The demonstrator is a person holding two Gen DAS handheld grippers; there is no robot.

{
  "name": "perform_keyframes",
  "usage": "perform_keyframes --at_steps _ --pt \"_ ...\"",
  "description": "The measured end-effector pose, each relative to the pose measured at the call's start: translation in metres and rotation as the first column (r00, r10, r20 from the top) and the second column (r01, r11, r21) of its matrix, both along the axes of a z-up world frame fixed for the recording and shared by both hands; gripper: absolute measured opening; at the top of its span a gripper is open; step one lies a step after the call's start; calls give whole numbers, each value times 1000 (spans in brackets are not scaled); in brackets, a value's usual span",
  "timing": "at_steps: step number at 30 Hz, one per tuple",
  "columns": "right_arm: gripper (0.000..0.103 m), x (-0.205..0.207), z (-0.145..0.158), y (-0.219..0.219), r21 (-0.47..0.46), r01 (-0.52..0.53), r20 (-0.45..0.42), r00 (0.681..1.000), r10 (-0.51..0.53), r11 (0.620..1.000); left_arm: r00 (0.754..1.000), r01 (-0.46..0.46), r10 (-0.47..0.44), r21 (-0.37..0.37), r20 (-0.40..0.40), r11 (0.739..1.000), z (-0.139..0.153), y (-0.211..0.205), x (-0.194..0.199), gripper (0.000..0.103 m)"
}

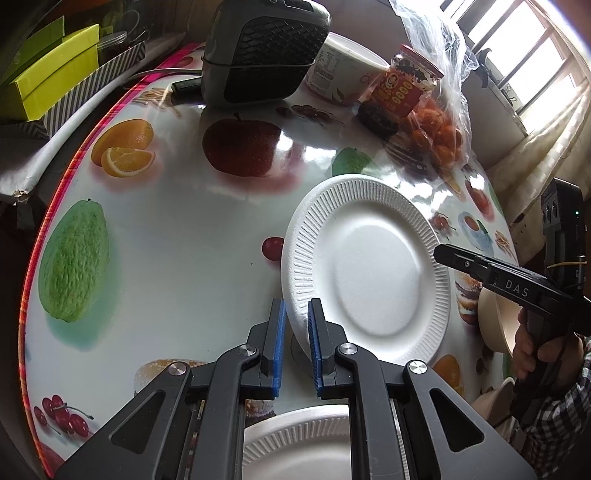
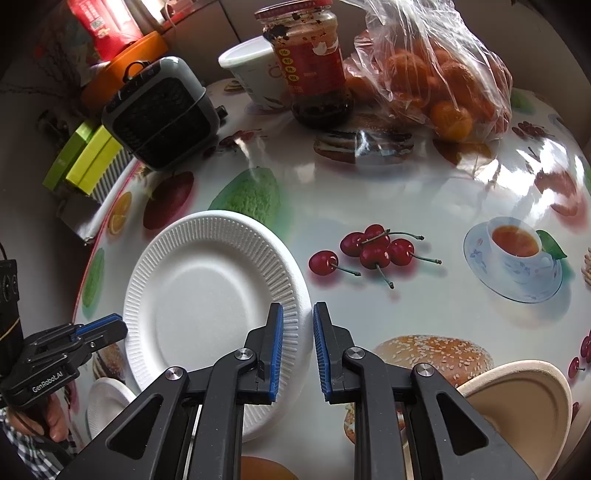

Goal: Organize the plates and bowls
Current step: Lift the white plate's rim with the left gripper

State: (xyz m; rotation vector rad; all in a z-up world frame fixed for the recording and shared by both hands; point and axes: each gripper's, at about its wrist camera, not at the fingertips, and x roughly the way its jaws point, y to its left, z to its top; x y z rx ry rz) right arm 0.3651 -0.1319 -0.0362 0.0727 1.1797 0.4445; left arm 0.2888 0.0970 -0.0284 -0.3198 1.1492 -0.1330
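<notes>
Plate [image 1: 365, 273] rim inside left claw [image 1: 296, 345] | contact unclear | second plate [image 1: 295, 439] half-hidden

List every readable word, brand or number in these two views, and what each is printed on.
"DAS": side of the right tool.
"GenRobot.AI": body of the left tool.
Red jar label: Chinese print, too blurred to read.
White tub label: too small to read.
Red packet: unreadable.

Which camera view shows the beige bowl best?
The right wrist view: the beige bowl shows its rim and inside at the lower right, cut only by the right gripper. The left wrist view shows just a slice of it behind that gripper.
</notes>
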Motion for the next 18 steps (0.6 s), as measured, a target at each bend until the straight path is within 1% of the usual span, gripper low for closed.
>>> perform_keyframes --at_steps 2,11,18 --pt "16 0 0 0 -1 2 0 1000 -2 1000 1000 0 0 2 0 1000 1 0 0 10" --pt "16 1 1 -2 10 8 -3 1000 -8 1000 1000 -7 7 -10 7 1000 3 3 -1 10" --pt "16 -6 7 -2 21 8 5 1000 -8 1000 1000 -13 13 -13 12 1000 6 4 -4 10"
